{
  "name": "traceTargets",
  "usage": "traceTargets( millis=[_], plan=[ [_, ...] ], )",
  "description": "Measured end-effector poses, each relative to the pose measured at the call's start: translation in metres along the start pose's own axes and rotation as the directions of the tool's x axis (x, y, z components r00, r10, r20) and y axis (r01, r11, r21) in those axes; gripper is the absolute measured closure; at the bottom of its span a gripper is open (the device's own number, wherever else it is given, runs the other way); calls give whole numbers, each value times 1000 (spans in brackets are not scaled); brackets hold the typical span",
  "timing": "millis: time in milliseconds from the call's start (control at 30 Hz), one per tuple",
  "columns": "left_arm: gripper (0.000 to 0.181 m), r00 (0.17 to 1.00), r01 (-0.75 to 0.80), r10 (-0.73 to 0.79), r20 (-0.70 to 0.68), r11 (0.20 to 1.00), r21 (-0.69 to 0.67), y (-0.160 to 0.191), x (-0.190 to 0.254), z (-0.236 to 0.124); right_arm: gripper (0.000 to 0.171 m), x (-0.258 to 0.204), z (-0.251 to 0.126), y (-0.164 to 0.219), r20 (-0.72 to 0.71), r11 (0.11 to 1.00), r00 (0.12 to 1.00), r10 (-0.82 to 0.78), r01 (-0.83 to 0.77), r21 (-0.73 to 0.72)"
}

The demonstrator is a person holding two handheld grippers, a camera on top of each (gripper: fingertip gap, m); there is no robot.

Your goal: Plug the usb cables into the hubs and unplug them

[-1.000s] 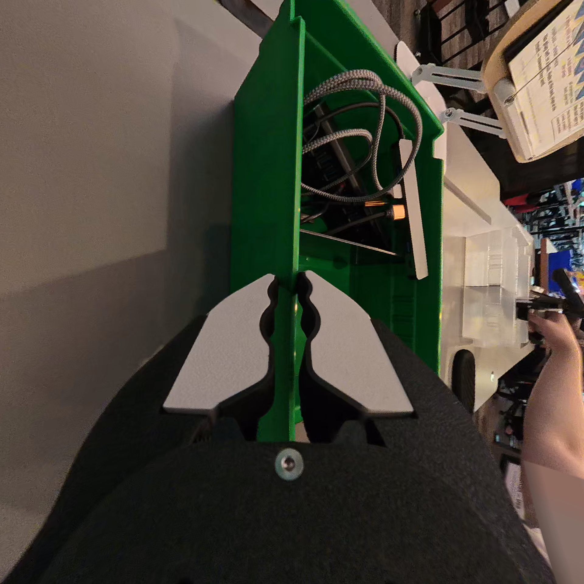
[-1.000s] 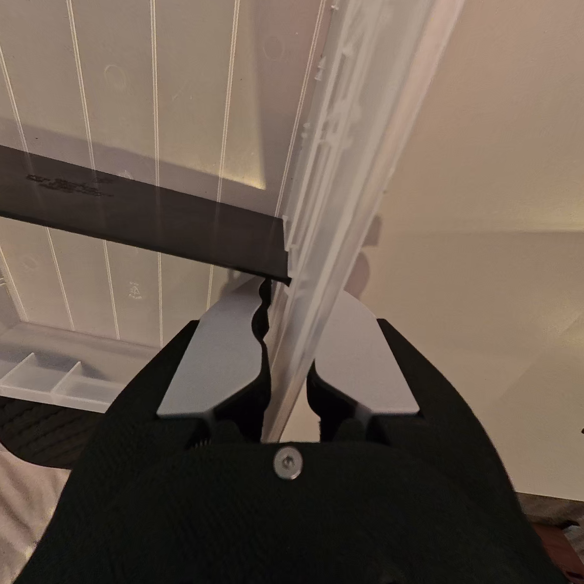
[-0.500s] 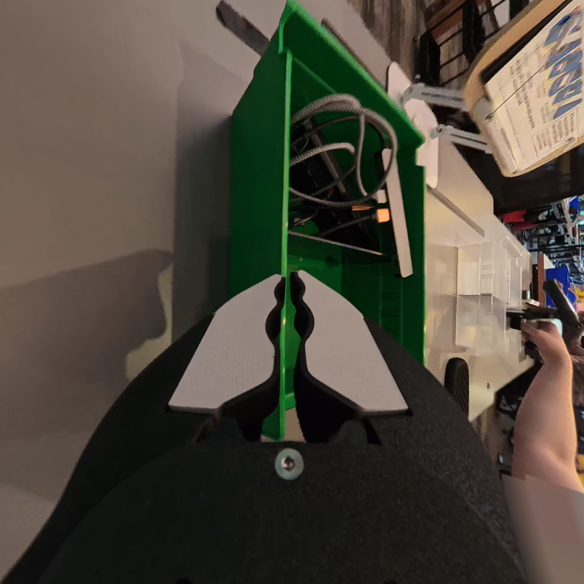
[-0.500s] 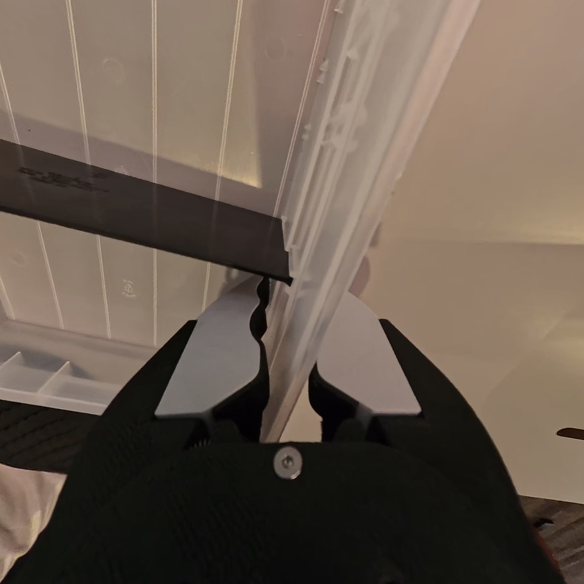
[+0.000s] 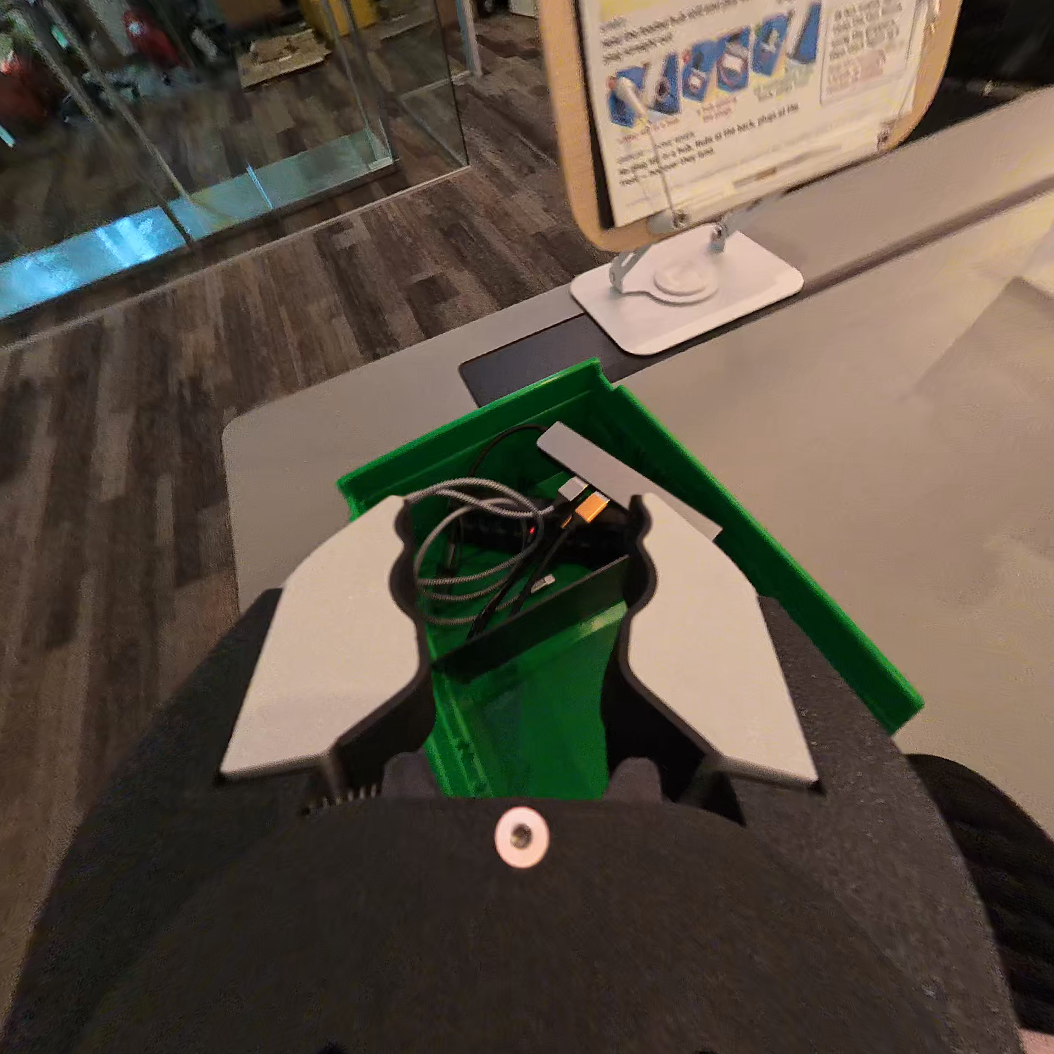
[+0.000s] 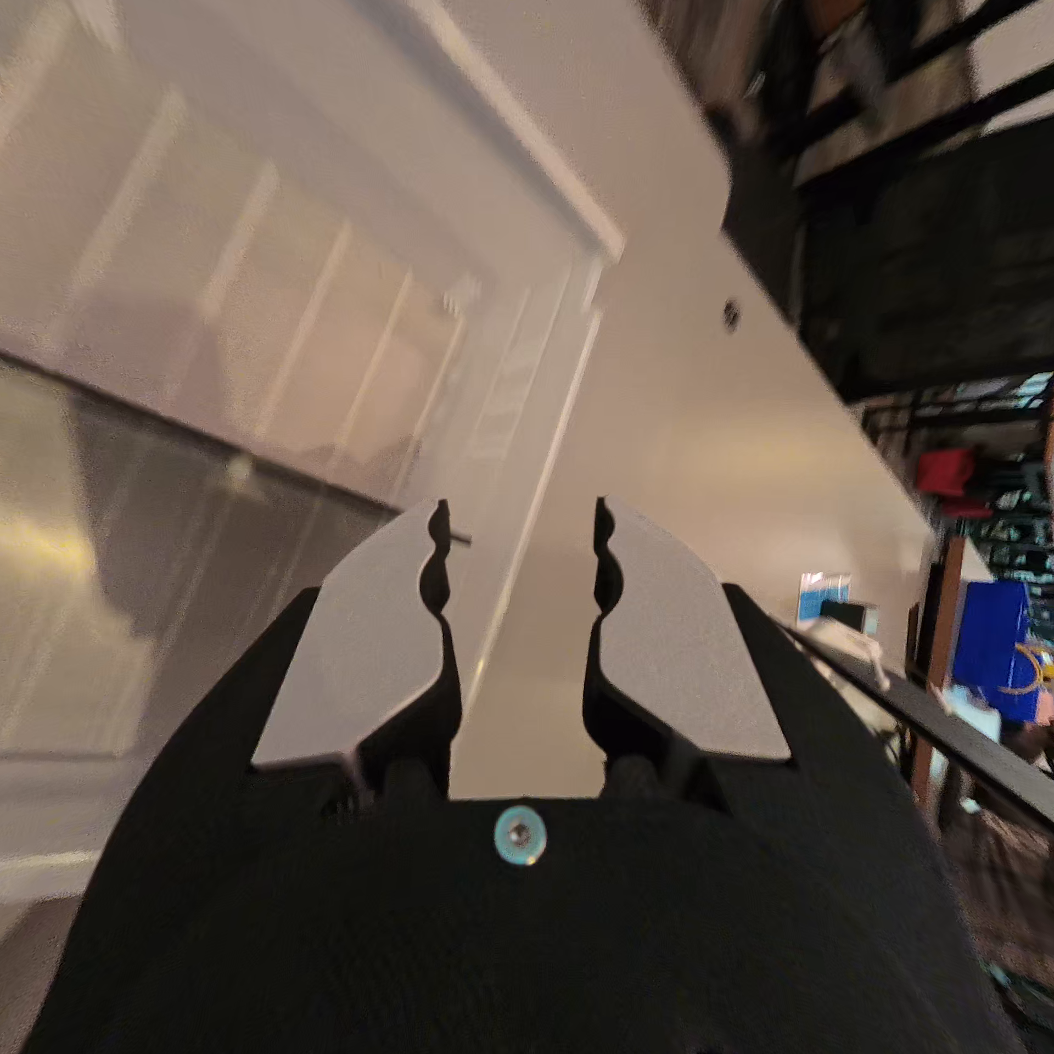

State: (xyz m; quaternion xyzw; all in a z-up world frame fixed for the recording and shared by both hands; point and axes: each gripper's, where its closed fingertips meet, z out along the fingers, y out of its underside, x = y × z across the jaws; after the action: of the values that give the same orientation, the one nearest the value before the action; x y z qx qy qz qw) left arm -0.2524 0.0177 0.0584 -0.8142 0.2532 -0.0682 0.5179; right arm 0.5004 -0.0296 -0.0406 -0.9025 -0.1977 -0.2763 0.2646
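Observation:
A green bin stands on the grey table and holds a braided grey USB cable, black cables, an orange plug, a black hub and a long silver hub. A black divider crosses the bin. My left gripper is open and empty above the bin's near end. My right gripper is open and empty, close to the corner of a clear plastic bin. That view is blurred by motion.
A board with a printed sheet stands on a white base behind the green bin. The table's left edge drops to a wooden floor. In the right wrist view, dark shelving and a blue box lie past the table's far edge. Across from one pair of fingers to the other is roughly 75 cm.
Both grippers let go of the bin walls and opened. The left one swung round to look down into the green bin. The right one drew back from the clear bin.

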Motion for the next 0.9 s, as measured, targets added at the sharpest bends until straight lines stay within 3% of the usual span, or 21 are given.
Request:
traceTargets(
  millis=[33,133,200,267,333,433,500,700,900],
  plan=[
    [110,999,-34,33,-30,999,-7,-1,8,12,121,0,-9,-17,-17,997,1000,26,-24,78],
    [118,990,43,-52,-129,997,-70,-2,26,45,113,-2,-39,-61,-13,956,993,117,-109,273],
    [129,967,164,-197,-161,966,-200,7,37,62,112,-4,-57,-87,18,927,987,159,-155,342],
    [139,917,294,-376,-134,864,-410,26,52,70,112,-6,-73,-112,43,893,979,198,-198,405],
    [145,851,397,-514,-106,762,-512,33,70,75,112,-16,-84,-133,94,859,973,210,-230,458],
    [144,896,366,-443,-4,745,-557,40,70,87,112,-43,-88,-154,169,841,973,155,-219,494],
    [140,899,367,-437,29,715,-595,46,73,94,112,-52,-83,-157,125,868,988,89,-139,476],
    [151,908,343,-412,78,622,-704,68,81,110,112,-53,-70,-149,86,896,995,49,-81,436],
    [146,883,381,-454,117,550,-744,80,86,116,112,-51,-71,-144,101,894,994,37,-78,440]
  ],
)
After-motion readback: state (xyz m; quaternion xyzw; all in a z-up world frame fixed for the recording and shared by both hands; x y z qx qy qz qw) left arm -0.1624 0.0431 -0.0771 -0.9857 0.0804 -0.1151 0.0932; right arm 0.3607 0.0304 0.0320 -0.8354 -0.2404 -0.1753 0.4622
